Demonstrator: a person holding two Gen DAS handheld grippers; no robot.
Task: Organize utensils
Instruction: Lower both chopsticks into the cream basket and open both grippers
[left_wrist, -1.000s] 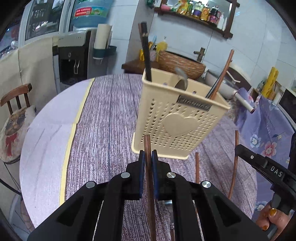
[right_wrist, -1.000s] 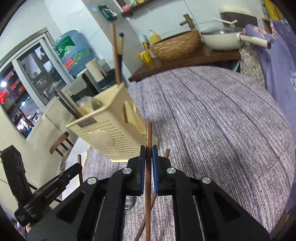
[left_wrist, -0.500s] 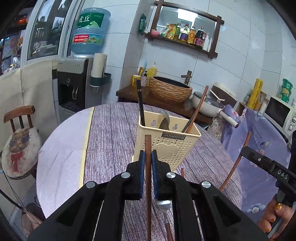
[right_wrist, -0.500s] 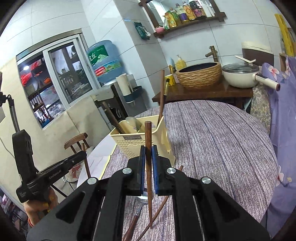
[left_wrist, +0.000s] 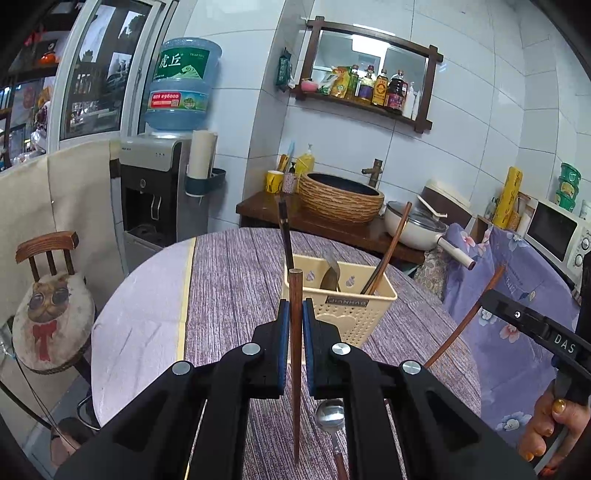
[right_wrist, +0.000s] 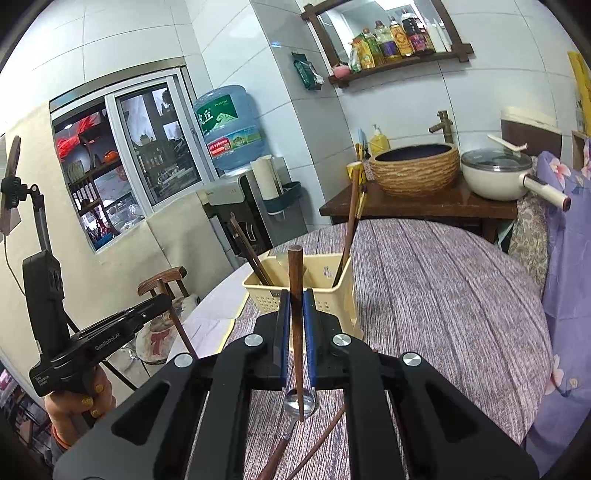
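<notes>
Mostly purple striped cloth (left_wrist: 236, 280) on round table, tiled kitchen.

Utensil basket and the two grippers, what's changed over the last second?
Both grippers pulled up and back from the utensil basket: it filled the views a second ago and now stands smaller and farther off. The left gripper stays shut on its chopstick, the right gripper on the other chopstick. The basket's contents look unchanged, and a spoon on the table has come into view.

Brown chopstick (left_wrist: 295, 332) upright before cream caddy (left_wrist: 354, 306).
</notes>
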